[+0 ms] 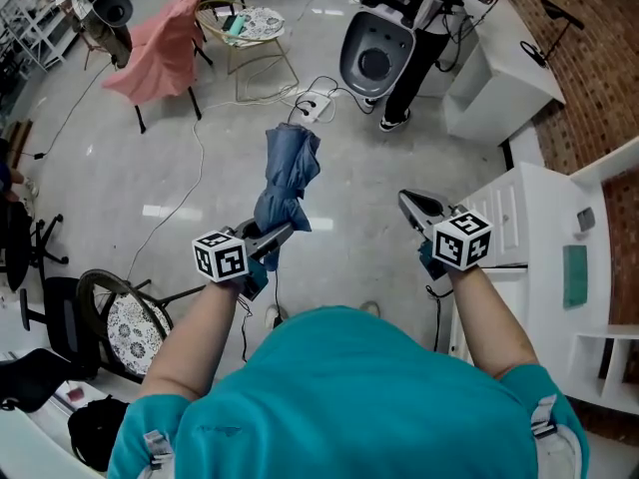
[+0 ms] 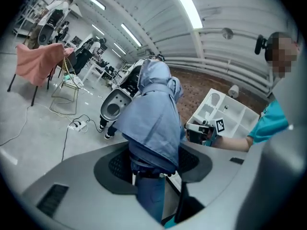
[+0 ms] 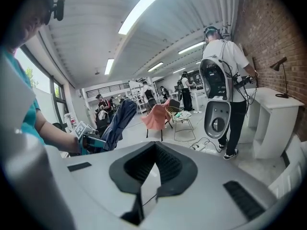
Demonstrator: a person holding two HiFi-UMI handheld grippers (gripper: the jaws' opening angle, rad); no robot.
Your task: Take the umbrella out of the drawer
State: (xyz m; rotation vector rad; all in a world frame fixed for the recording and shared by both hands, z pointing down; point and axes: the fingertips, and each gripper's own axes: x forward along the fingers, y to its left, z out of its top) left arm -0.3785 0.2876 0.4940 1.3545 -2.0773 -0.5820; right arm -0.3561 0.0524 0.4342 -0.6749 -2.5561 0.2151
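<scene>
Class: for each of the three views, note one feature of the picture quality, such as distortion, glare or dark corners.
Head view: sharp and evenly lit, with pale lamp reflections on the glossy floor. Left gripper view: strong fisheye bending, black corners, the umbrella crisp up close. Right gripper view: the same curved distortion, and the ceiling light strip blown out to white.

Open lab-workshop hall — brick wall (image 1: 599, 68), ceiling strip lights (image 3: 141, 8), white workbench (image 1: 499, 78), floor power strip (image 1: 314, 105).

The lower end of the umbrella (image 1: 290, 168) is hidden behind the left gripper (image 1: 274, 238), centre left in the head view. The white cabinet (image 1: 544, 218) is cut off by that view's right edge.
</scene>
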